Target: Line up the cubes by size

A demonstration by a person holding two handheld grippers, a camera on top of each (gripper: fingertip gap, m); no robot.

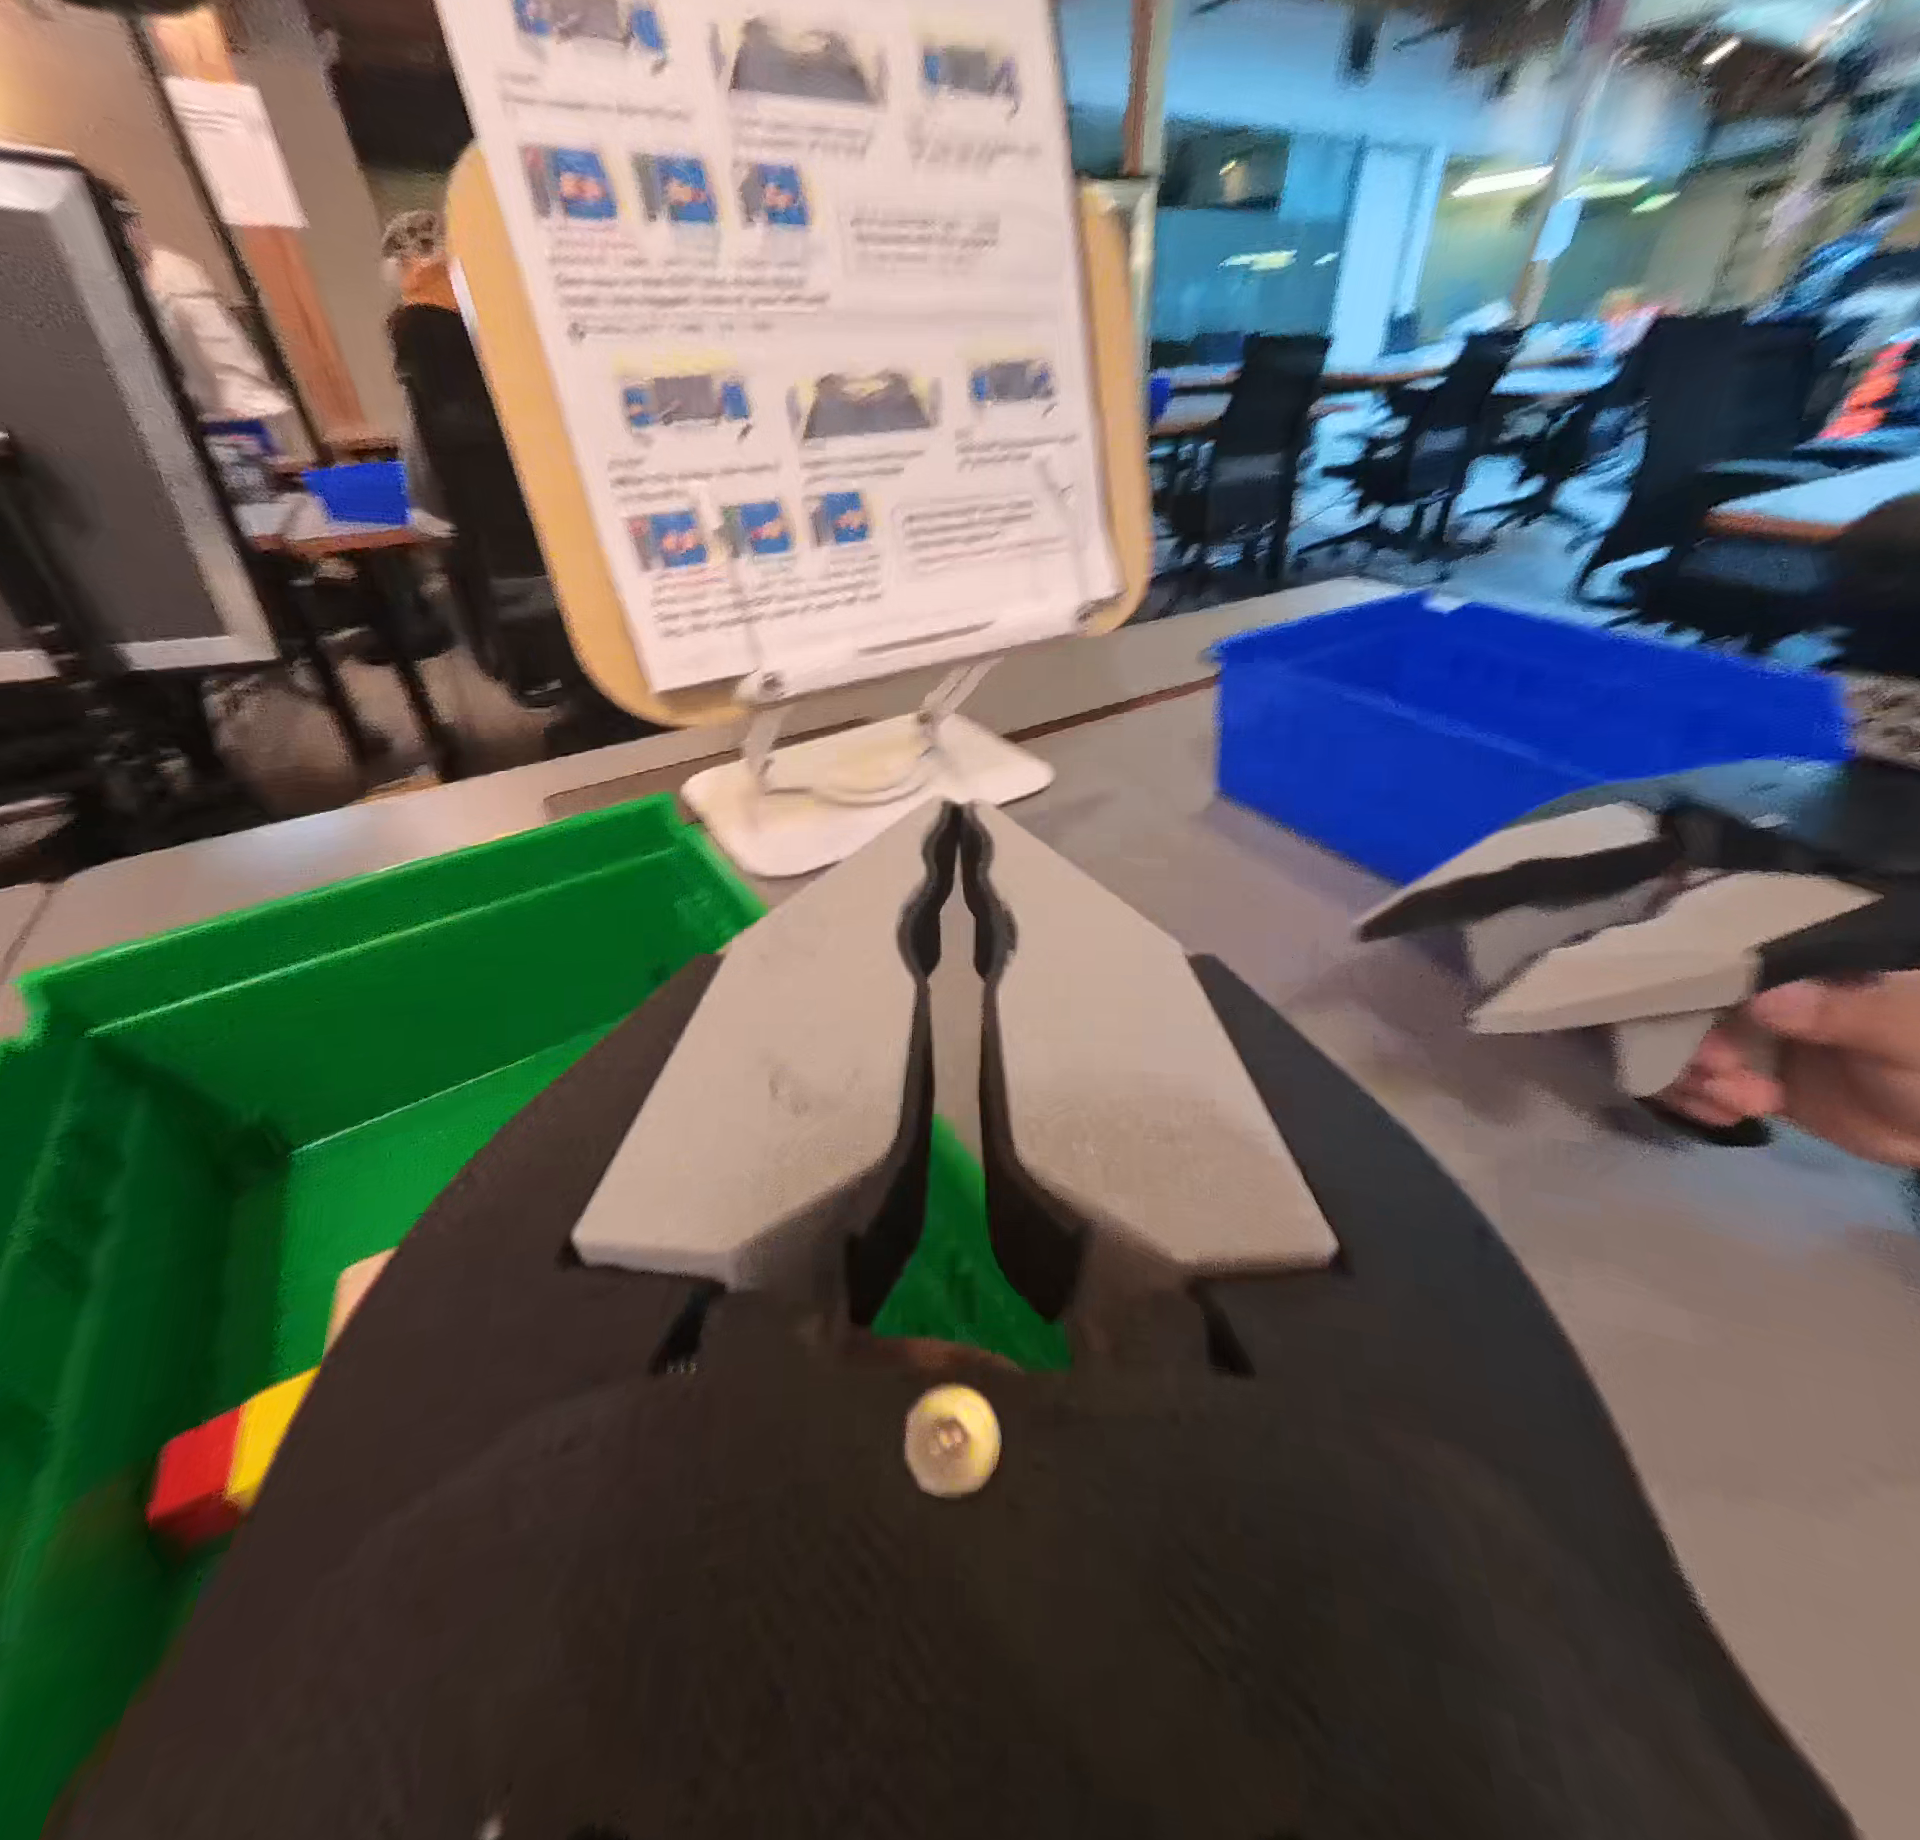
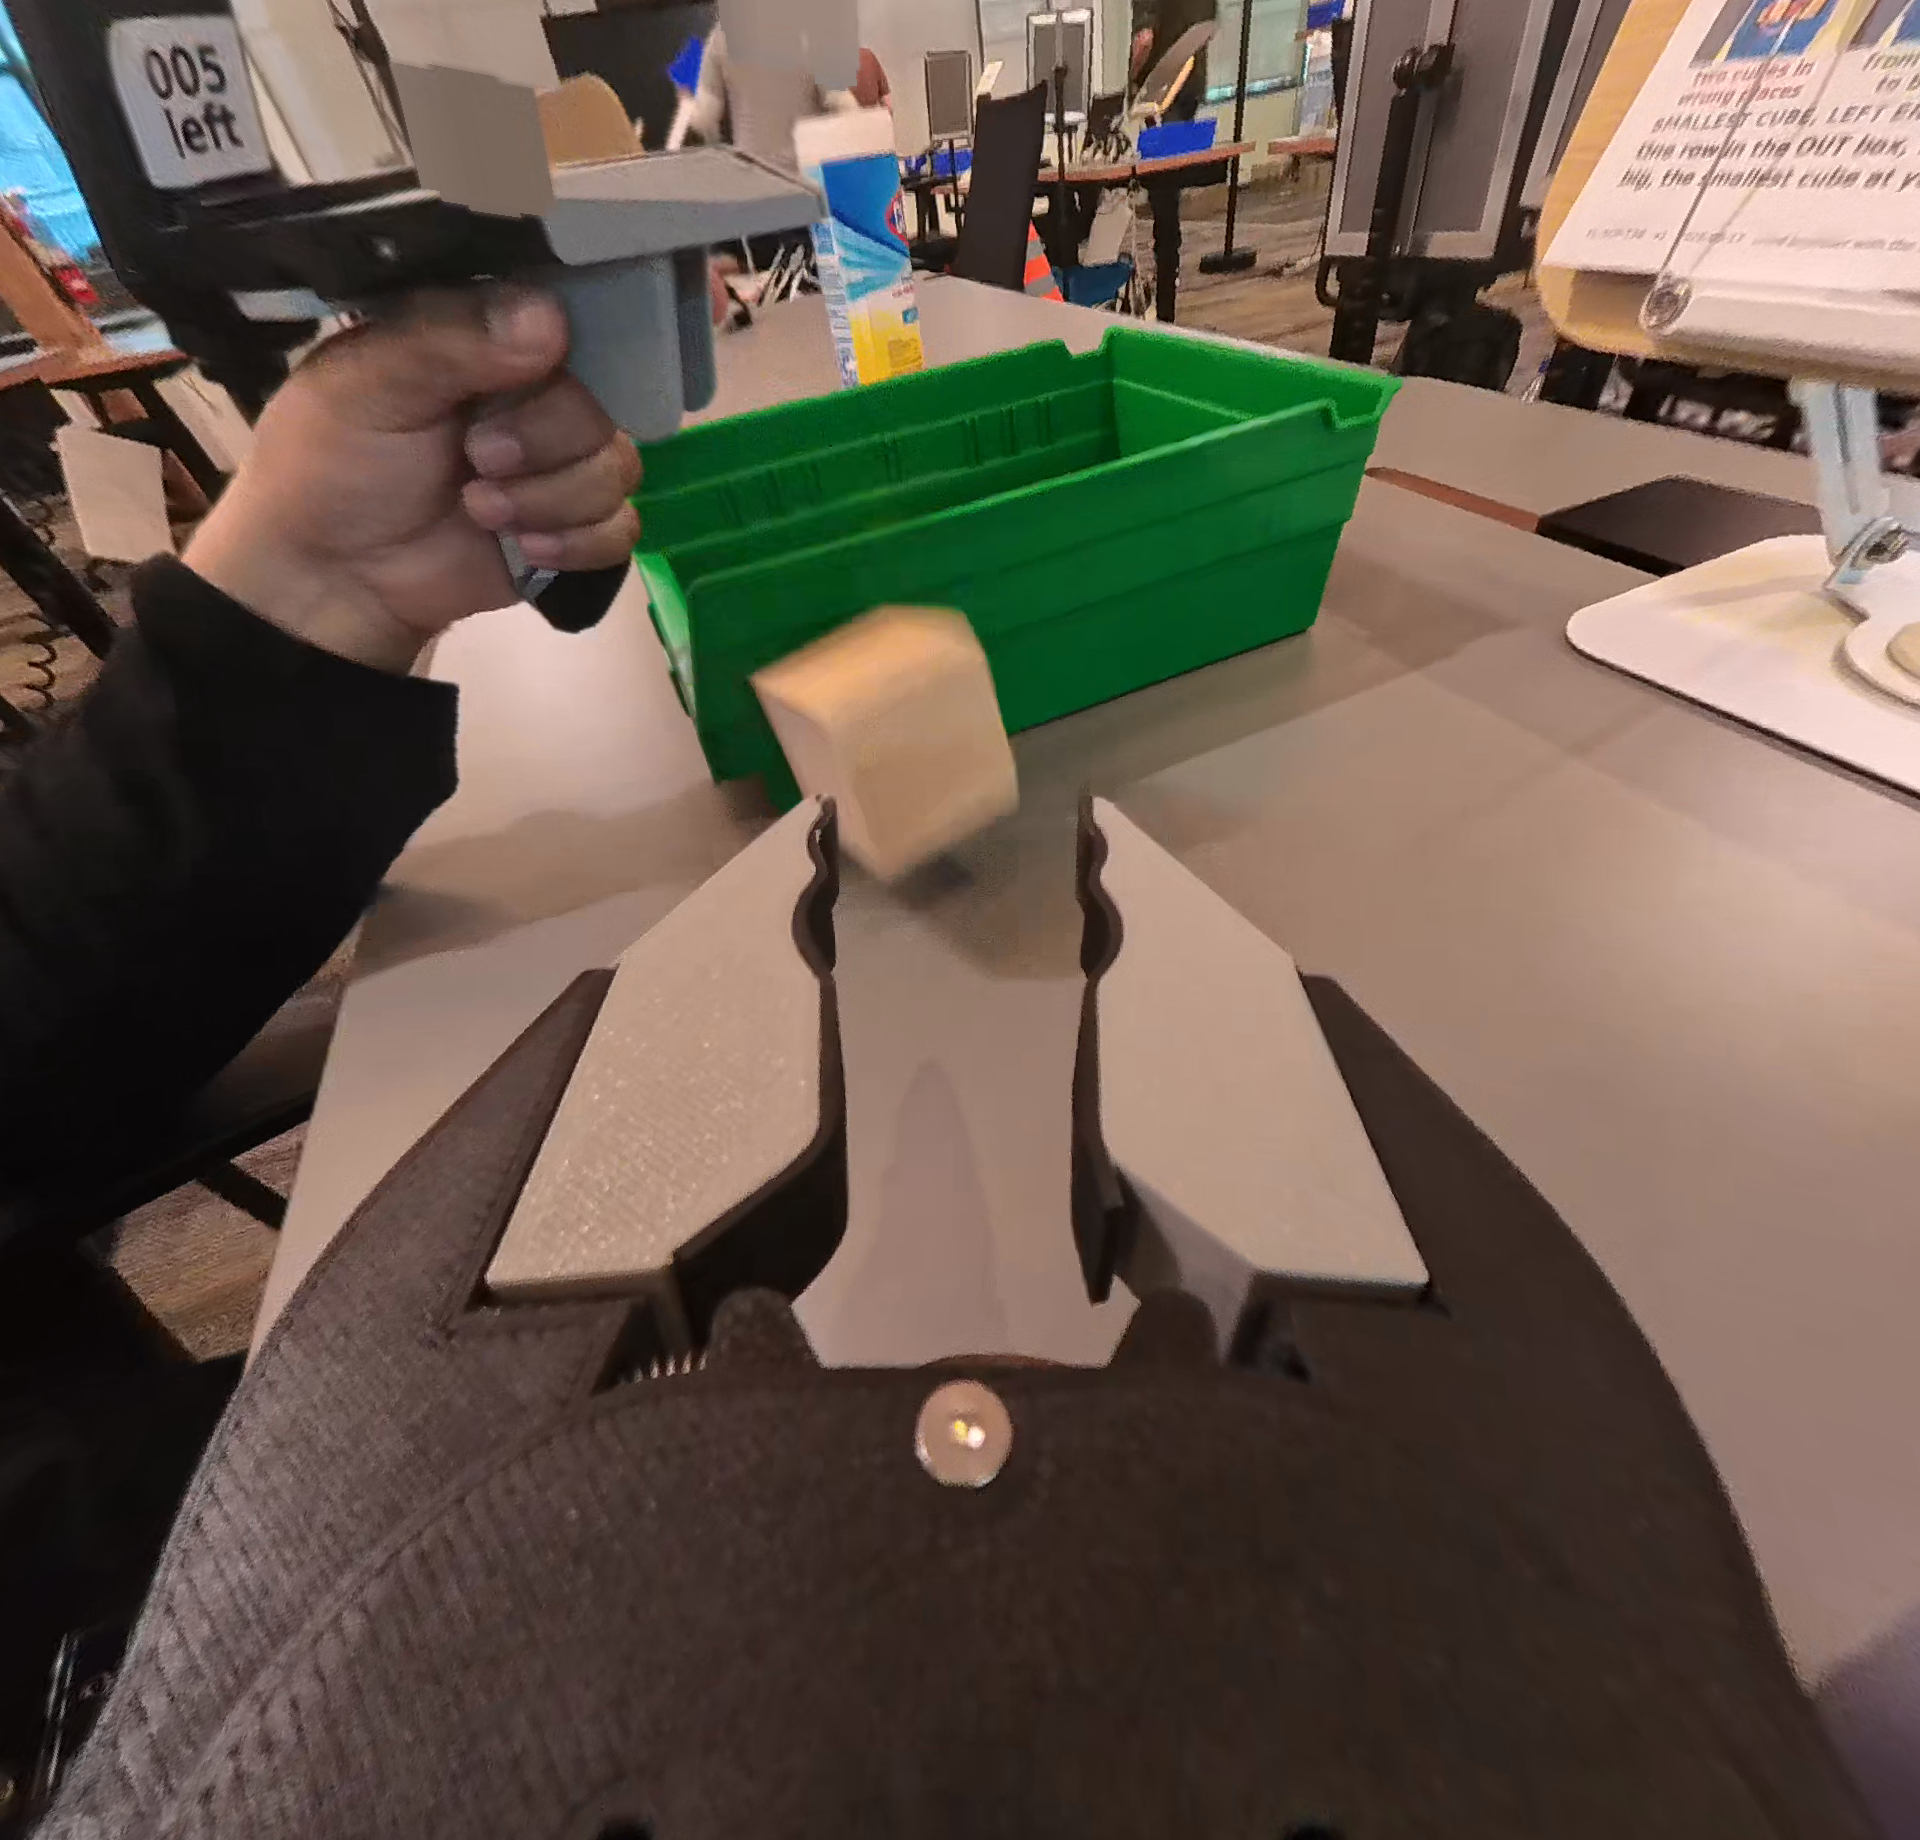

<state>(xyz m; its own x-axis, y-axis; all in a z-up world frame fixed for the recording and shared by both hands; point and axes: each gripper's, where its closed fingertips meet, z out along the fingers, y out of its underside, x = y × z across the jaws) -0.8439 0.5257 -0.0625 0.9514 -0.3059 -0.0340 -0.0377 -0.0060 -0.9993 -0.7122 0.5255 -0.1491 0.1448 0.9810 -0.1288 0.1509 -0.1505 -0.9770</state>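
Note:
My right gripper (image 2: 954, 816) is open and low over the grey table (image 2: 1455, 907). A plain wooden cube (image 2: 894, 741) is tilted and blurred just beyond its fingertips, close to the left fingertip and not gripped. Its lowest corner is at the table surface. My left gripper (image 1: 956, 819) is shut and empty above the green bin (image 1: 364, 969). A red cube (image 1: 197, 1489), a yellow cube (image 1: 272, 1427) and the corner of a tan cube (image 1: 353, 1291) lie in that bin, mostly hidden by the gripper body. The right gripper (image 1: 1418, 975) also shows open in the left wrist view.
A blue bin (image 1: 1455, 751) stands at the back right of the table. An instruction sheet on a stand (image 1: 810, 336) stands behind the bins. The green bin (image 2: 1039, 564) is just behind the wooden cube. A wipes canister (image 2: 862, 252) stands beyond it. A hand (image 2: 416, 471) holds the left gripper's handle.

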